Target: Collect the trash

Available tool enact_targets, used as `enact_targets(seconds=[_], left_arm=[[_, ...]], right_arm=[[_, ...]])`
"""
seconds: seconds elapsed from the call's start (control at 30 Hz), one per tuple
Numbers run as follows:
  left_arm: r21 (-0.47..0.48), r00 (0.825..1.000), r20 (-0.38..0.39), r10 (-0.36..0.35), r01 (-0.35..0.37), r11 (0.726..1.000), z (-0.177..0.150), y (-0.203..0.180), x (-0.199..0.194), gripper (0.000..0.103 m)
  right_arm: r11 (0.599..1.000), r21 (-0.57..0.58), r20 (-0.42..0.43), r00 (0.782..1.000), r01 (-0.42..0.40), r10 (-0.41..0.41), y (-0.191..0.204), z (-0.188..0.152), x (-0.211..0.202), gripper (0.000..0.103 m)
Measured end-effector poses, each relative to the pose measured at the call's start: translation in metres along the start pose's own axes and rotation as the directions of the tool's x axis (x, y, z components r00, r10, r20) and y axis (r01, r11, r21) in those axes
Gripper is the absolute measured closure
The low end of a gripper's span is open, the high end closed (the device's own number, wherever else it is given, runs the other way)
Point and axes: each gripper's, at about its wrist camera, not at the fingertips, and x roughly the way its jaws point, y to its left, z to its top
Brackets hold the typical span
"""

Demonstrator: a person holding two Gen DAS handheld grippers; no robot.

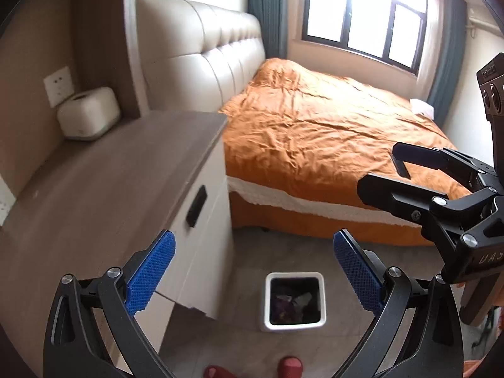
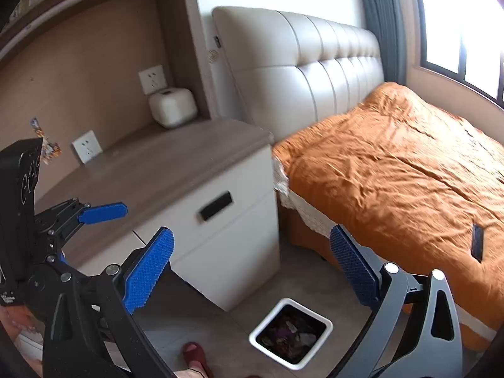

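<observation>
both claws hang spread wide and empty, left claw [image 1: 253, 272] and right claw [image 2: 252, 271], above the white trash bin [image 1: 321, 278] on the floor, which holds crumpled trash [image 2: 291, 334], beside the nightstand [image 2: 226, 239] and orange bed [image 1: 315, 119].

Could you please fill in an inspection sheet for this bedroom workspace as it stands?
Surface: wooden cabinet top, bare but for a white box at the back.
Job's things: white trash bin on the floor, trash inside.
Clutter: dark flat object on the orange bed; colourful wrapper by the wall.
Grippers: left gripper open, empty; right gripper open, empty.
Cables: nothing seen.
Surroundings: padded headboard, window, wall sockets.
</observation>
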Motion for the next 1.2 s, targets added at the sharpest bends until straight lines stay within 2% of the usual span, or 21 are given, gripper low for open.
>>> enact_targets(seconds=[0.13,0.37,0.53,0.7,0.77,0.9,0.97,1.07,1.2], left_arm=[[-0.061,0.995,0.048,0.082,-0.079,0.995,0.002,0.026,-0.039,0.004],[-0.138,0.977,0.115,0.180,-0.164,0.977,-0.001,0.082,-0.104,0.004],[-0.184,0.964,0.142,0.226,-0.199,0.963,-0.011,0.132,-0.144,0.004],[-0.224,0.929,0.172,0.327,-0.286,0.932,-0.027,0.183,-0.183,0.004],[-0.246,0.930,0.176,0.324,-0.277,0.929,-0.032,0.202,-0.196,0.004],[-0.277,0.912,0.183,0.366,-0.310,0.910,-0.039,0.227,-0.213,0.004],[-0.285,0.909,0.180,0.375,-0.317,0.905,-0.043,0.238,-0.221,0.005],[-0.286,0.892,0.187,0.411,-0.351,0.892,-0.048,0.250,-0.233,0.005],[-0.292,0.882,0.186,0.434,-0.372,0.881,-0.050,0.265,-0.250,0.005]], right_arm=[[0.995,-0.046,0.034,0.995,-0.091,0.092,0.034,0.025,-0.002,0.004],[0.976,-0.136,0.081,0.980,-0.171,0.183,0.107,0.056,-0.013,0.004],[0.968,-0.171,0.112,0.972,-0.186,0.207,0.161,0.070,-0.014,0.004],[0.961,-0.204,0.131,0.968,-0.184,0.213,0.210,0.074,-0.013,0.004],[0.960,-0.211,0.140,0.967,-0.183,0.215,0.232,0.076,-0.011,0.004],[0.953,-0.219,0.149,0.958,-0.210,0.245,0.265,0.082,-0.008,0.004],[0.950,-0.239,0.170,0.955,-0.199,0.243,0.279,0.086,-0.008,0.004],[0.945,-0.263,0.164,0.956,-0.196,0.244,0.299,0.092,-0.004,0.004],[0.945,-0.272,0.215,0.946,-0.179,0.241,0.320,0.094,-0.008,0.004]])
